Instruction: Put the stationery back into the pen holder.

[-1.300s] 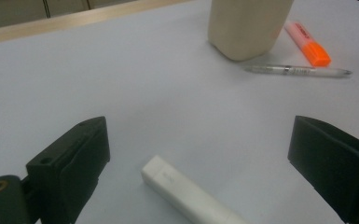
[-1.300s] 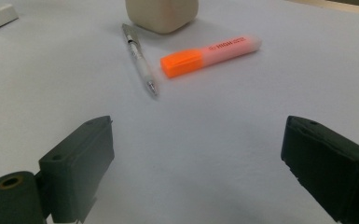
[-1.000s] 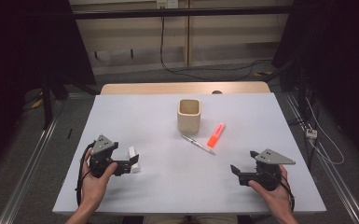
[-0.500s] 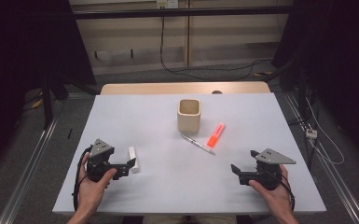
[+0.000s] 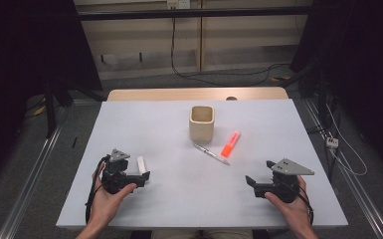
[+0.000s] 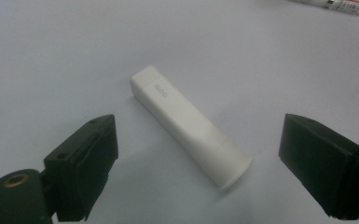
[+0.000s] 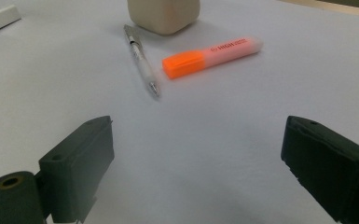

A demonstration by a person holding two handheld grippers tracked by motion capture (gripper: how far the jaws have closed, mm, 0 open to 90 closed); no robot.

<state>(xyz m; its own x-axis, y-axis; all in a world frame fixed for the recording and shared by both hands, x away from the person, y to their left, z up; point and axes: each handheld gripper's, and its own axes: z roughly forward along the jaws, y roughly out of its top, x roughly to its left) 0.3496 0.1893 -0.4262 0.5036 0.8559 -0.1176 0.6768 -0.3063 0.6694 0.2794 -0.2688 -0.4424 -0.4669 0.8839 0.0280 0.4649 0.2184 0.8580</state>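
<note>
High view partly hides the white stick (image 5: pixel 142 164) behind the left gripper (image 5: pixel 138 177); it lies between its open jaws, untouched. Right gripper (image 5: pixel 252 183) is open, empty.

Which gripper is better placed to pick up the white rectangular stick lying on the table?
Left. The left gripper has its open jaws on either side of the white rectangular stick; the right gripper sits far across the grey table, facing the pens.

pen (image 5: pixel 211 154) left of highlighter (image 5: pixel 230 143), before cup (image 5: pixel 201 123)
</note>
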